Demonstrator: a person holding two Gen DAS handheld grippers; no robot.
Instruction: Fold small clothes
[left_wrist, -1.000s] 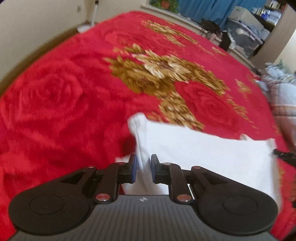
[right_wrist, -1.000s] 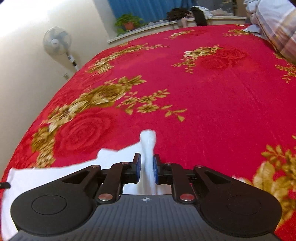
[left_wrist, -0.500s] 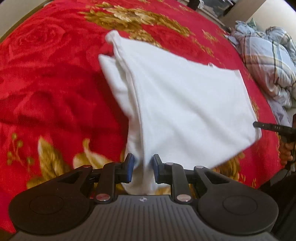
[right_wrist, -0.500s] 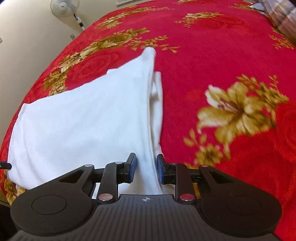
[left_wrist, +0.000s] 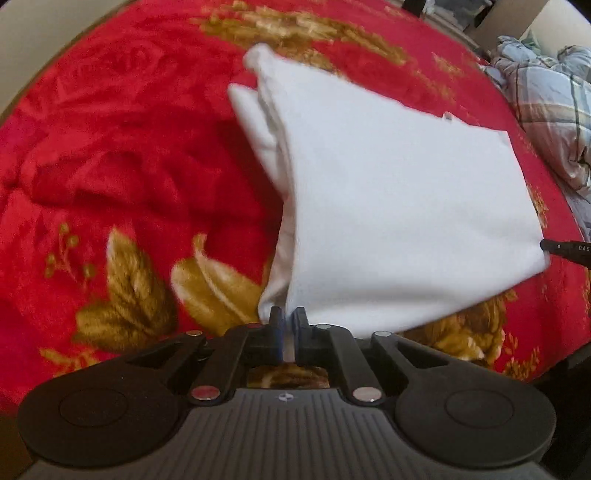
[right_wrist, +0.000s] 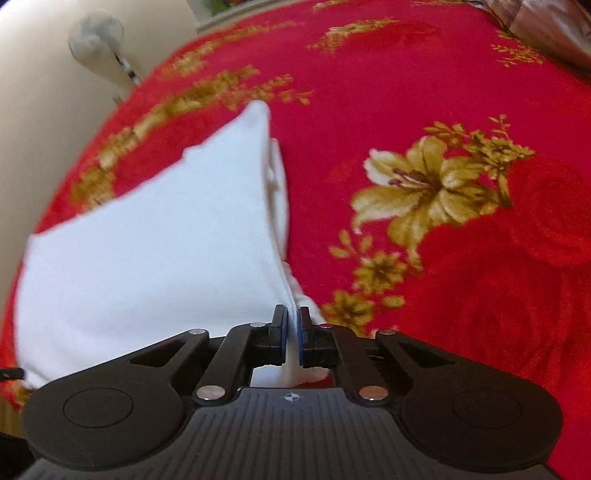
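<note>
1. The left tool (left_wrist: 288, 325) pinches the near left corner of a white garment (left_wrist: 399, 206), its pads pressed on the cloth.
2. The right tool (right_wrist: 291, 326) pinches the near right corner of the same white garment (right_wrist: 155, 258), fabric showing between its pads.
3. The garment is folded over, spread between the two tools, and stretches away over a red floral blanket (left_wrist: 110, 155) on the bed.
4. A plaid quilt (left_wrist: 554, 103) lies bunched at the far right.
5. A standing fan (right_wrist: 99, 48), blurred, stands beyond the bed's far left edge.
</note>
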